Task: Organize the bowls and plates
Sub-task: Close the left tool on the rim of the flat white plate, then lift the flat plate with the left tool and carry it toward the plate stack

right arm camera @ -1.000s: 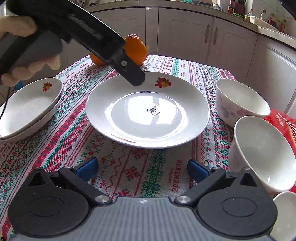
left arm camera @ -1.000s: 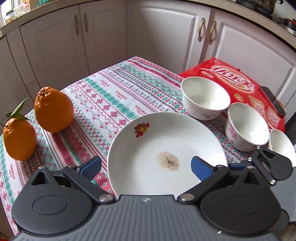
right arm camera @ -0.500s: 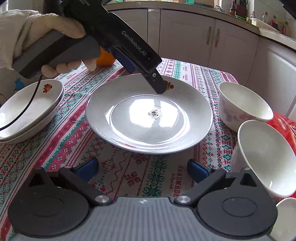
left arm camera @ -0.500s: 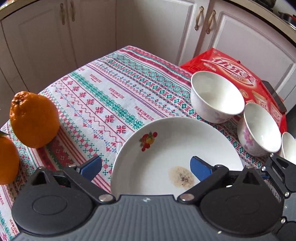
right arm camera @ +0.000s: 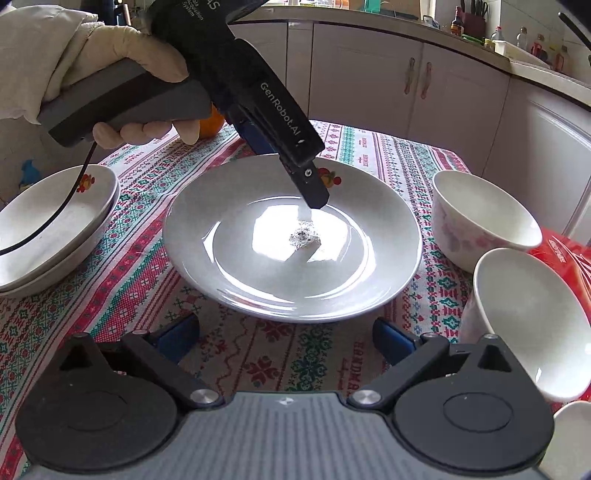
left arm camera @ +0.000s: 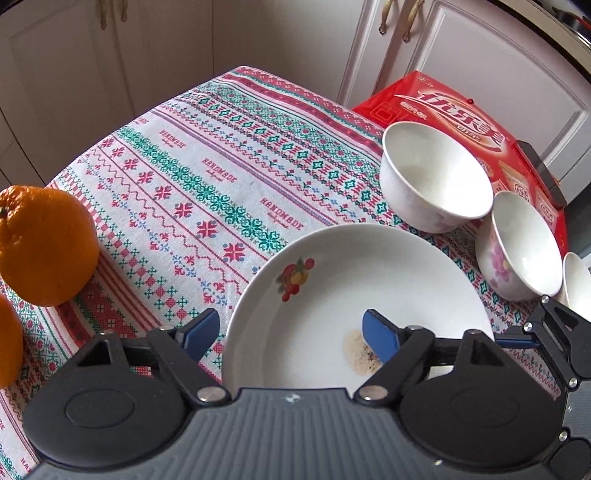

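The bench [right arm camera: 406, 162], under a patterned cloth, carries a soiled white plate [right arm camera: 258, 291] at its middle. Two stacked plates [right arm camera: 44, 229] lie at the plate's 9 o'clock; three bowls [right arm camera: 476, 218] run from 3 toward 5 o'clock. Oranges [left arm camera: 44, 243] sit at 11. The left gripper [left arm camera: 288, 328] hangs over the plate's rim, fingers spread wide, holding nothing. The right gripper [right arm camera: 284, 336], at the plate's 6 o'clock, is equally wide and empty.

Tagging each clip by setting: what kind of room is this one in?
Most likely a home kitchen. Cabinets run under a counter holding bottles, and the table has a patterned cloth with a plate, bowls and oranges.
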`<state>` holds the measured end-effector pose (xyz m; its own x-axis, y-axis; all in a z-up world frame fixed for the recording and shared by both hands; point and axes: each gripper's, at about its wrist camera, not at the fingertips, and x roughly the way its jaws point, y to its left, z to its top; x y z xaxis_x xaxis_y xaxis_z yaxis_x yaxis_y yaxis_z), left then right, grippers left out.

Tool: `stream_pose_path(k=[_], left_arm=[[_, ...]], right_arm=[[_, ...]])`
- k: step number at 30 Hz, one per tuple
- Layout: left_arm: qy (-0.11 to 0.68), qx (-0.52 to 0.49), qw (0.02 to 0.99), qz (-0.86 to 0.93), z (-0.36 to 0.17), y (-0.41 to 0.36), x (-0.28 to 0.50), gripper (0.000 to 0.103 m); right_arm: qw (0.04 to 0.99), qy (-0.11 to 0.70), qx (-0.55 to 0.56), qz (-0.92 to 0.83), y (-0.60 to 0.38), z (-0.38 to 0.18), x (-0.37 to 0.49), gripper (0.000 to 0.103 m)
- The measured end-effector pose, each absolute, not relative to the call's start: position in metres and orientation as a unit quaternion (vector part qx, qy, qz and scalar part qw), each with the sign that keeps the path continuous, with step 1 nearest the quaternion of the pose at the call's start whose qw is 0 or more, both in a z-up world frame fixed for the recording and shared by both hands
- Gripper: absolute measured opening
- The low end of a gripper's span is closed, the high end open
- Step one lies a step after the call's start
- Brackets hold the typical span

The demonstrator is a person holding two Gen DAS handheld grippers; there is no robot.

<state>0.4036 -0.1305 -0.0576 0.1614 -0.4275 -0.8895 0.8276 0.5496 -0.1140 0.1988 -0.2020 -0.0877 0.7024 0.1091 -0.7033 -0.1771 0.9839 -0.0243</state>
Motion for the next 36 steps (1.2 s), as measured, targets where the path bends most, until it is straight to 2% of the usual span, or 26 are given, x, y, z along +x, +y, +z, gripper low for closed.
stream_pose_path(k=[4, 11, 23, 36], left_arm=[[0.489, 0.21, 0.727, -0.435, -0.058, -0.133, 0.402, 0.076], [0.49, 0.209, 0.724, -0.439, -0.058, -0.132, 0.405, 0.071], [0.502, 0.212, 0.705, -0.453, -0.055, -0.115, 0.392, 0.071], [0.505, 0.222, 0.69, -0.467, -0.06, -0.131, 0.402, 0.071]], right_arm=[[0.925, 0.373, -0.027, 0.068, -0.207, -0.086, 0.202, 0.089], [0.926, 0.369, -0.033, 0.071, -0.206, -0.086, 0.203, 0.086], [0.921, 0.375, -0.04, 0.095, -0.208, -0.084, 0.195, 0.085], [0.926, 0.362, -0.039, 0.103, -0.212, -0.09, 0.197, 0.094]])
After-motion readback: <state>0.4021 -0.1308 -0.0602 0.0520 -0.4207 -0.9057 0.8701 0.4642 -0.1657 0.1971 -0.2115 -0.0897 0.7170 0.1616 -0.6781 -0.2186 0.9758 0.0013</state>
